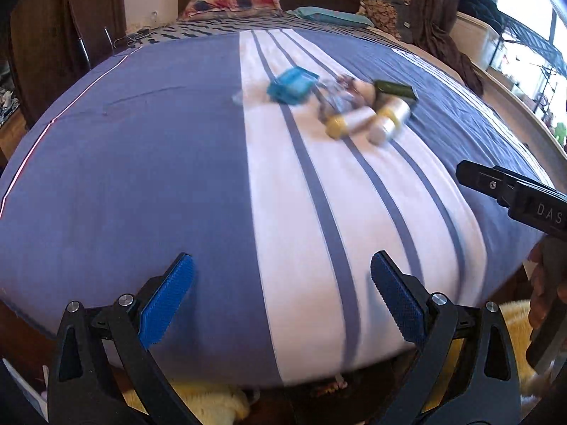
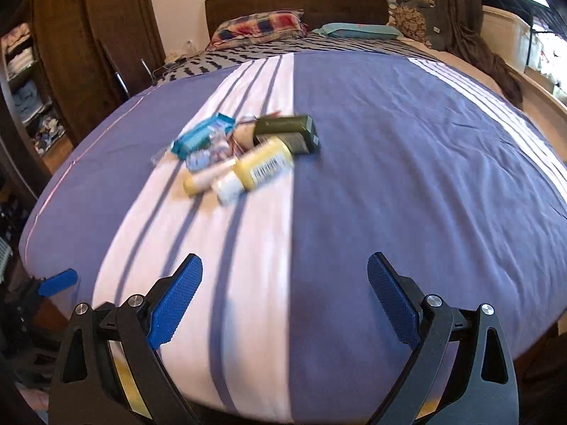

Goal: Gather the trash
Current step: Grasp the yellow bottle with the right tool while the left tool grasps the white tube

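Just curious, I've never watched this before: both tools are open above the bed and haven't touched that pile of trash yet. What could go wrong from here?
Two risks, judging from the views:

1. The yellow bottle and the smaller yellow-capped bottle lie on their sides on the soft bedspread; a nudge could roll them away.

2. The teal packet, dark green box and bottles overlap, so either open tool might catch two things or scatter the pile.

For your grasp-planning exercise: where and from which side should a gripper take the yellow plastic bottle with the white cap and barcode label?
Grip the yellow plastic bottle across its body, probably from above and the near side. It lies on its side, white cap toward the camera, dark green box close behind. The right gripper is open.
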